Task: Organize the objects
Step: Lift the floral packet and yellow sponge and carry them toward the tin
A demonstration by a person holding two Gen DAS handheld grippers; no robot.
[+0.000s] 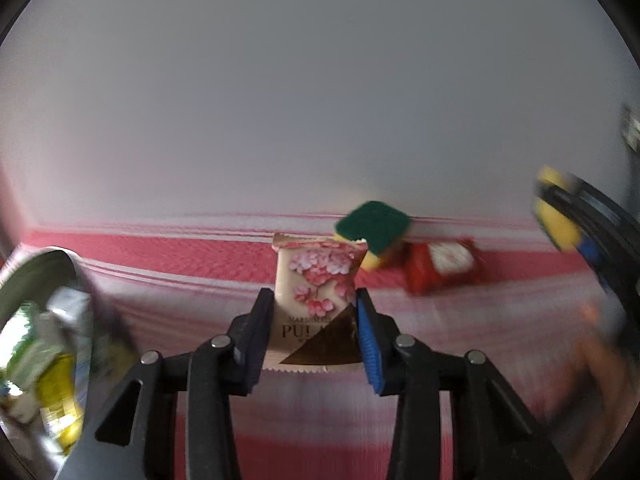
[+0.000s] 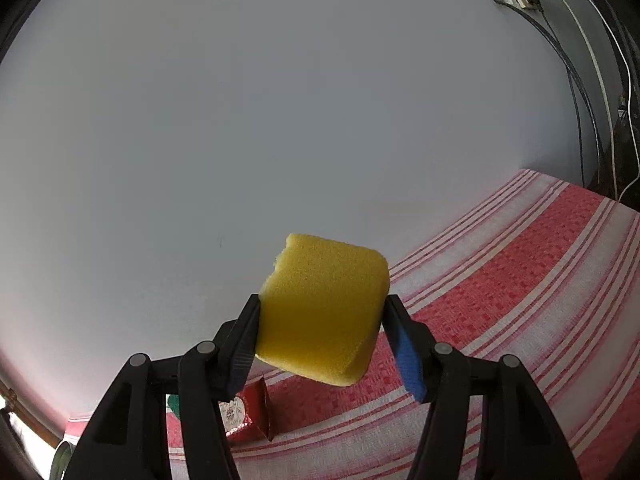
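1. Left gripper point(image 1: 314, 320) is clenched on a floral snack packet point(image 1: 316, 300), lifted above the striped cloth point(image 1: 160, 256).
2. Right gripper point(image 2: 320, 334) clamps a yellow sponge point(image 2: 322, 308) aloft.
3. Green-topped sponge point(image 1: 374, 226) lies at the packet's one o'clock, red packet point(image 1: 440, 266) at three.

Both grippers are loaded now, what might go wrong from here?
The left gripper pinches the flowered packet only at its lower half, so it may swing or slip on the way to the bowl. The right gripper squeezes the yellow sponge; the soft foam might spring free.
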